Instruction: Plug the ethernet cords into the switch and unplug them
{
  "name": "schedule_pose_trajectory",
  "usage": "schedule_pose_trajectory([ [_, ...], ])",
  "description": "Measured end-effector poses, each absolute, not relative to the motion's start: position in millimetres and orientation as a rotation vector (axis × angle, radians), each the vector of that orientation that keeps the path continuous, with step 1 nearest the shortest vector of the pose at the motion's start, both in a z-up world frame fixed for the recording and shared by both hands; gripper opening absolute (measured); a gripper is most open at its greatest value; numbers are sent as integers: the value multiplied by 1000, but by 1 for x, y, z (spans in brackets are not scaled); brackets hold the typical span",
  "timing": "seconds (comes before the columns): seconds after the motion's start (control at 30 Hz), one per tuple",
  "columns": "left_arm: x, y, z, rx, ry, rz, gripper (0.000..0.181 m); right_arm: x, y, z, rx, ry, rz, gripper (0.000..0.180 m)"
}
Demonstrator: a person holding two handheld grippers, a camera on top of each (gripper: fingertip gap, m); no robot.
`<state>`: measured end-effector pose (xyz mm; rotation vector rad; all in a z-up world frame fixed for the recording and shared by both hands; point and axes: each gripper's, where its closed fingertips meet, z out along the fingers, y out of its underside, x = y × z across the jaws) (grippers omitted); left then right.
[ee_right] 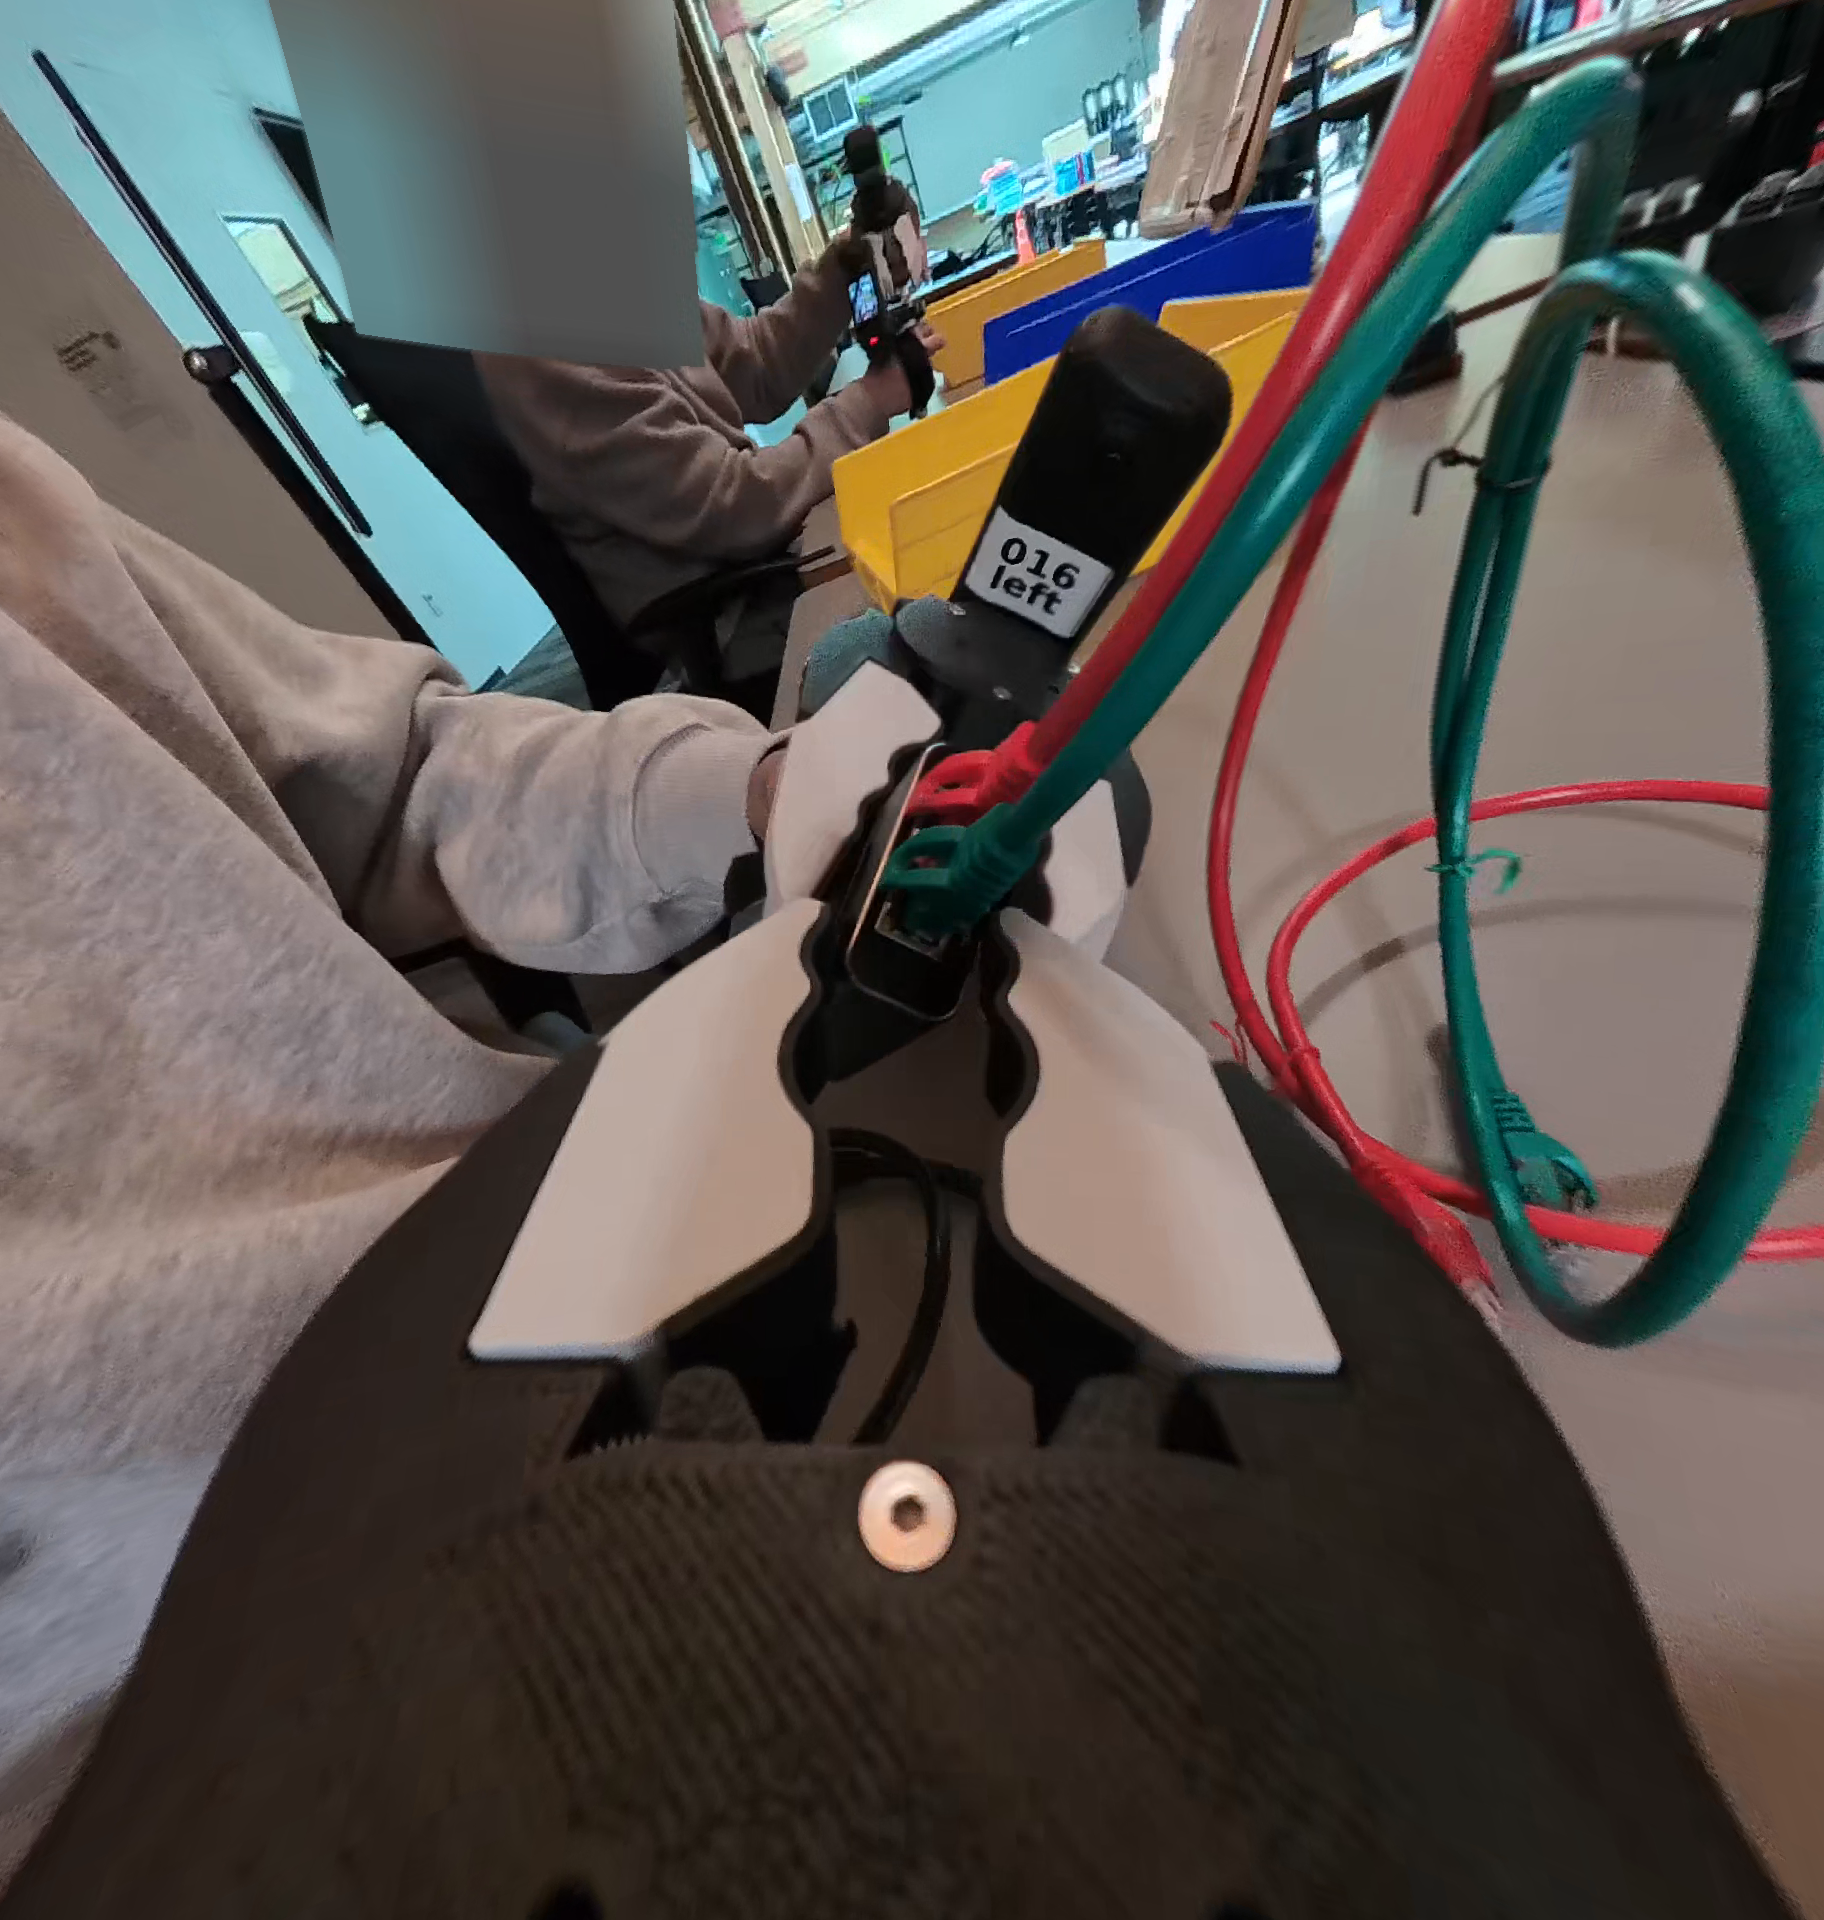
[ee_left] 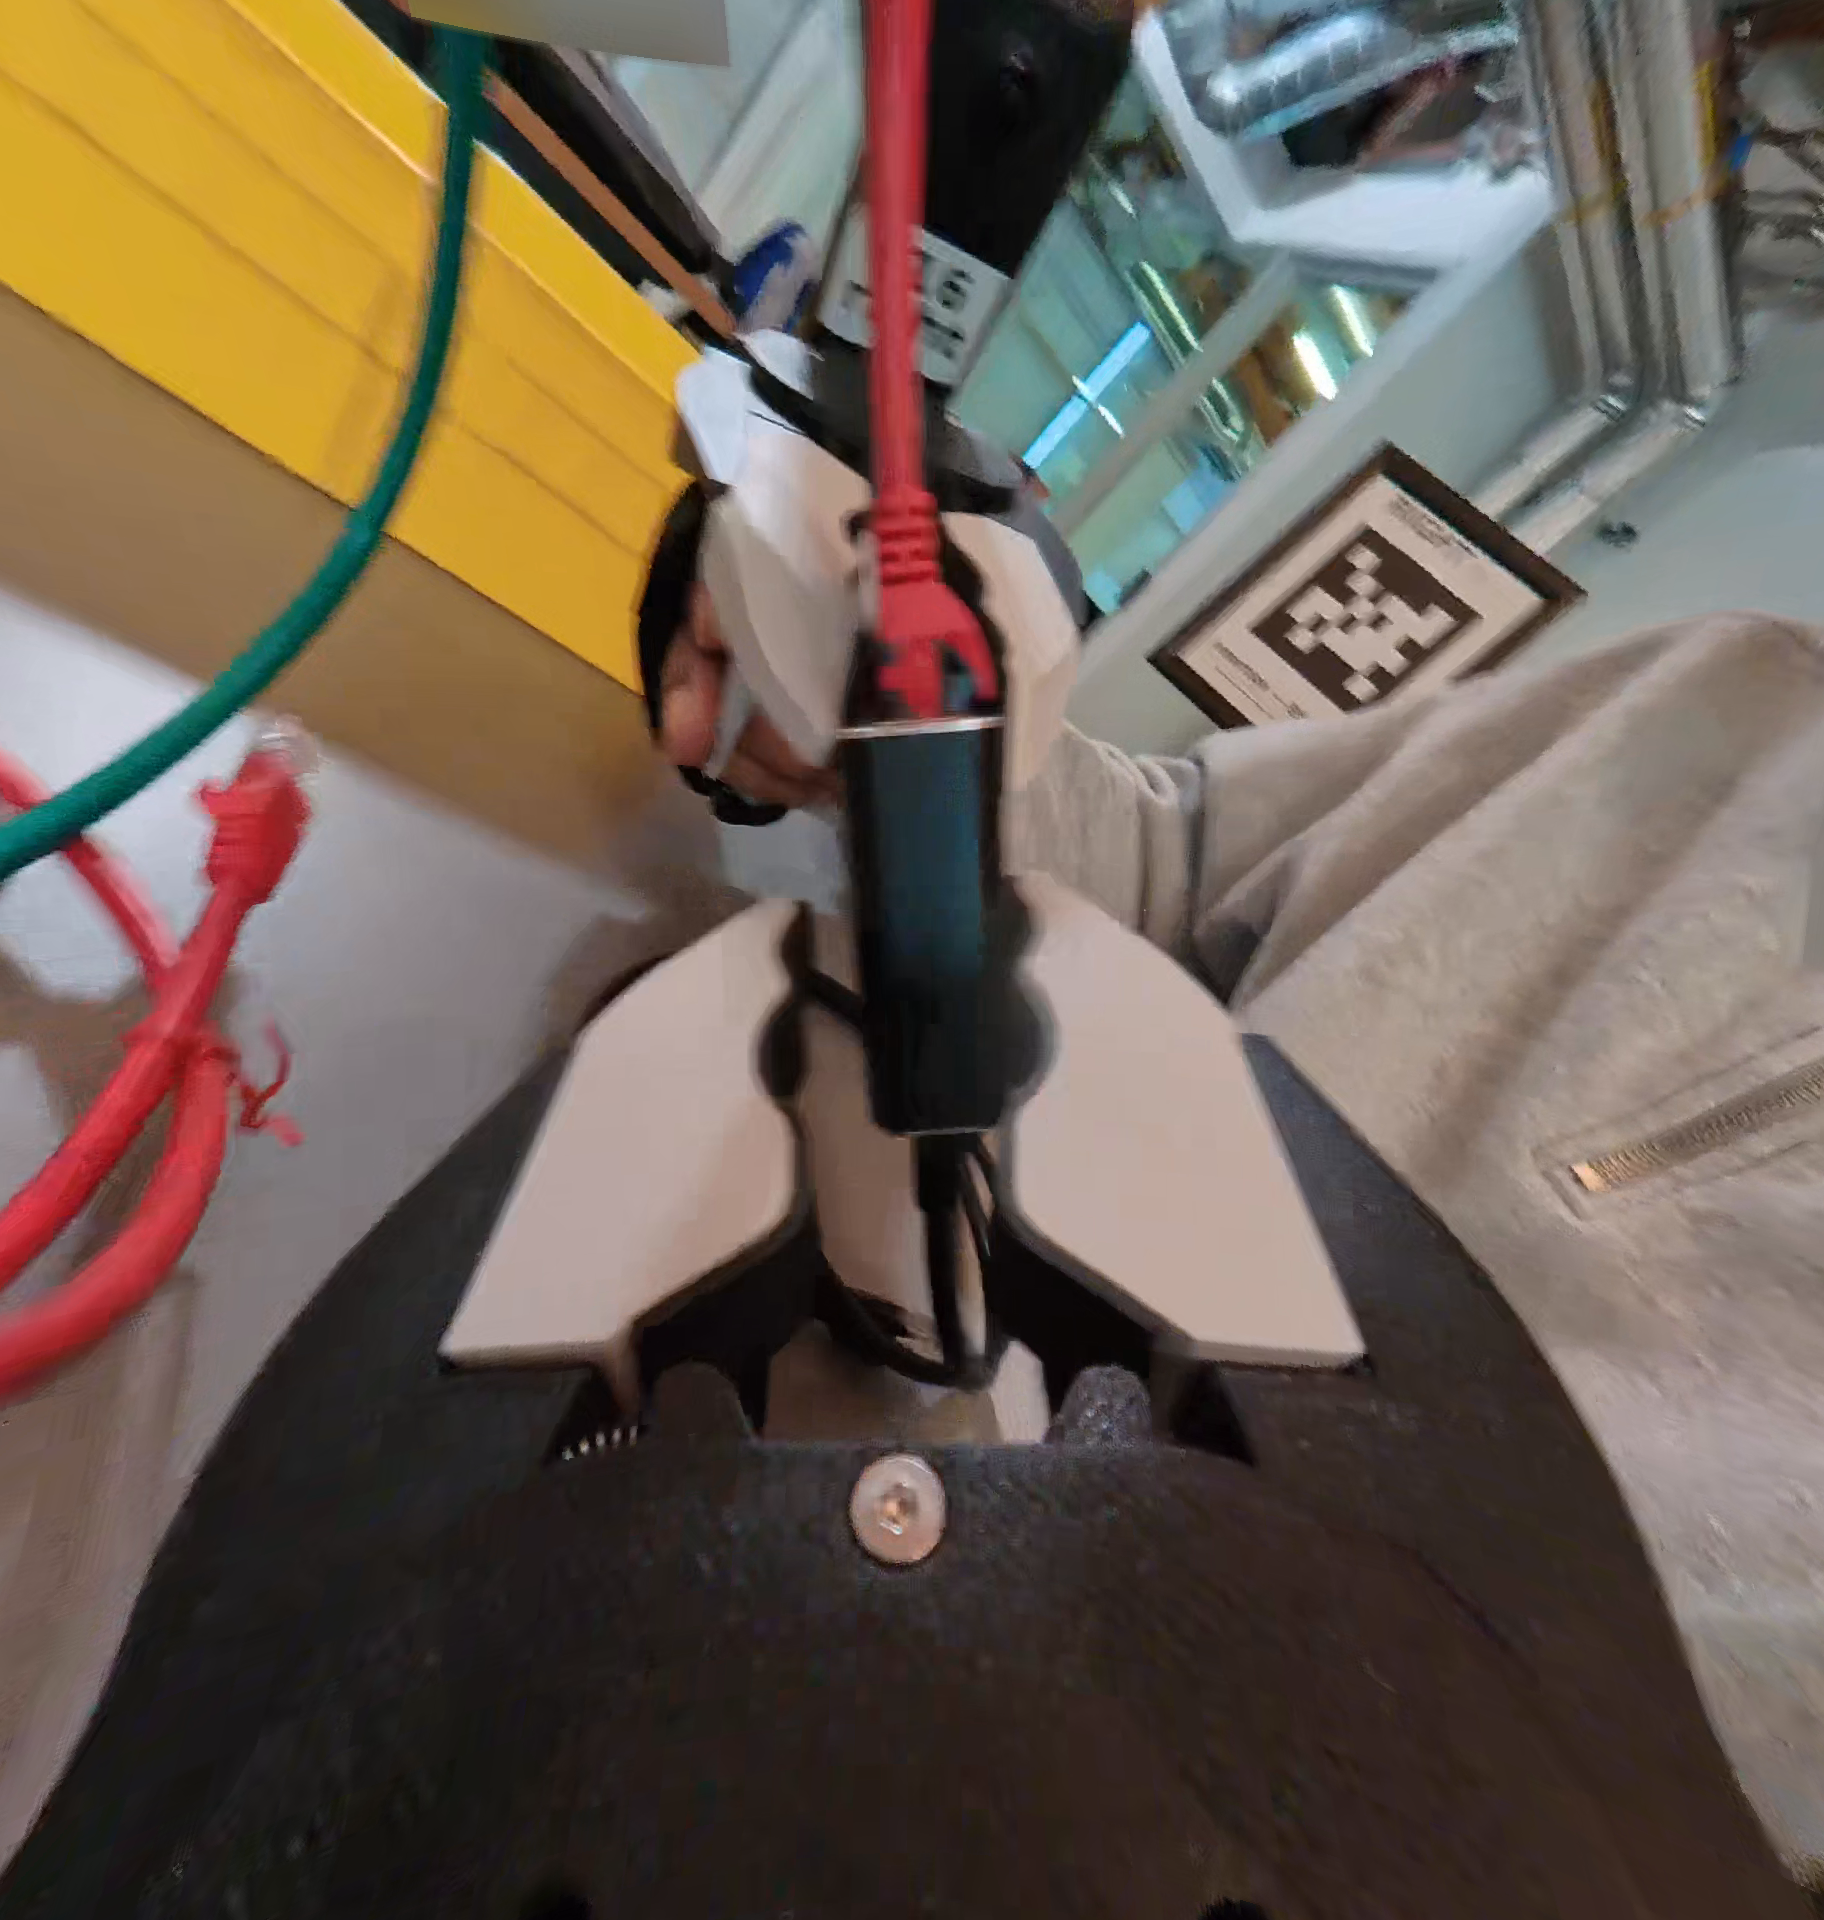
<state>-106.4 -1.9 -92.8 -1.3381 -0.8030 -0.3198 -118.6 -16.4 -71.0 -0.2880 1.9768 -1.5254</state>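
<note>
The left gripper (ee_left: 913, 961) is closed on the small dark rectangular metal switch (ee_left: 923, 914), which stands on edge between its two white fingers (ee_left: 669, 1132). The right gripper (ee_right: 903, 971) faces it from the opposite side. Its white fingers (ee_right: 679, 1153) stand on both sides of the near end of the switch (ee_right: 892, 982), but a dark gap shows beside each finger, so it is not possible to tell if they press it or only stand around it.

A red ethernet cord (ee_left: 897, 343) has its plug (ee_left: 929, 634) in a port on the far end of the switch as the left gripper sees it, and the cord goes straight up from there. In the right wrist view a green ethernet cord (ee_right: 1292, 478) is plugged into the port just in front of the red plug (ee_right: 975, 779), nearer to the right gripper, and the green plug (ee_right: 955, 873) lies just beyond the fingertips of this gripper.

To the right of the right gripper, loops of the green cord and the red cord (ee_right: 1303, 914) hang down to the pale surface (ee_right: 1635, 1507), where a free green plug (ee_right: 1536, 1153) and a free red plug (ee_right: 1448, 1242) lie. To the left of the left gripper, another free red plug (ee_left: 253, 821) is above the surface. Yellow plastic bins (ee_left: 264, 260) are beyond it.
</note>
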Motion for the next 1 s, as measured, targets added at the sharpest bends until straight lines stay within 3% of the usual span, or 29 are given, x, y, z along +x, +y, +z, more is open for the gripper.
schedule_pose_trajectory([
  [0.03, -104, -1, -92, -1350, -788, -336, 28, -119, -17, -73, -286, 1990, -1524, 27],
  [0.2, -119, -21, -90, -1288, -867, -204, 27, -140, -33, -67, -124, 2001, -1799, 25],
  [0.3, -130, -46, -76, -1113, -904, -95, 26, -152, -38, -65, -160, 2105, -2017, 63],
  [0.37, -135, -62, -70, -1022, -923, -4, 25, -154, -41, -68, -192, 2209, -2060, 71],
  [0.57, -136, -88, -57, -887, -911, 167, 25, -132, -46, -49, -30, 2036, -2115, 58],
  [0.83, -135, -76, -58, -930, -888, 145, 25, -129, -54, -72, 32, 2047, -1950, 48],
  [1.0, -134, -59, -64, -1055, -865, 166, 25, -127, -49, -81, -11, 2041, -1807, 24],
])
